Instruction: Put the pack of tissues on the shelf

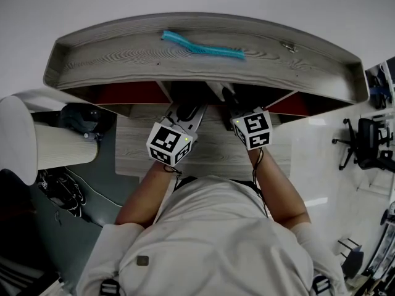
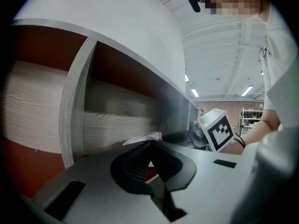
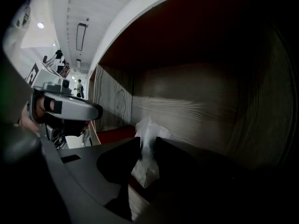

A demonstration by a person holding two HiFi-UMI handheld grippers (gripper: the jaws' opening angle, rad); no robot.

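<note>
Shelf [image 1: 111,63], wood-grain with red-backed bays, fills my 12 o'clock. My left gripper [image 2: 150,144] is clenched on nothing and reaches under the top board at 11 o'clock. My right gripper [image 3: 146,146], at 1 o'clock inside a bay, pinches the pack of tissues [image 3: 145,171] by its white wrapper. A teal ribbed strip [image 1: 200,45] lies on the top board at 12 o'clock.
</note>
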